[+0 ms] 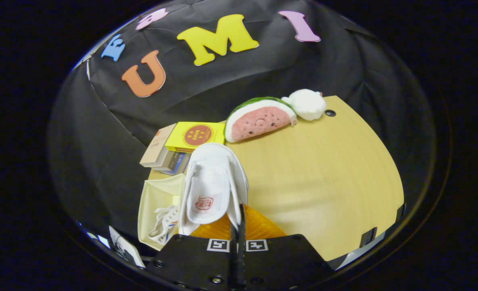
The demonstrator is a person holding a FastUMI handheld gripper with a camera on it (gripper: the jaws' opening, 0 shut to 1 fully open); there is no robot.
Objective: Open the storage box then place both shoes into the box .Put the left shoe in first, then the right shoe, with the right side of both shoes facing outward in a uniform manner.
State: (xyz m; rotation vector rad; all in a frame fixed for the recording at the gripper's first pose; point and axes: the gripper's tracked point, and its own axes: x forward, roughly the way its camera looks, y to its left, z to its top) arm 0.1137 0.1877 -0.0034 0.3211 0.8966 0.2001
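My tool (239, 226) has its fingers pinched tight on the edge of the white shoe (211, 190), which hangs just ahead over the open storage box (154, 202), other shoe (164, 224) already inside.

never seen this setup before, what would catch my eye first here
First, the white shoe, held up just ahead of the fingers, which are shut on its side over an orange sole. Next, the watermelon plush at the far side of the wooden table, beside a white plush. Left of the shoe stands the open cream storage box.
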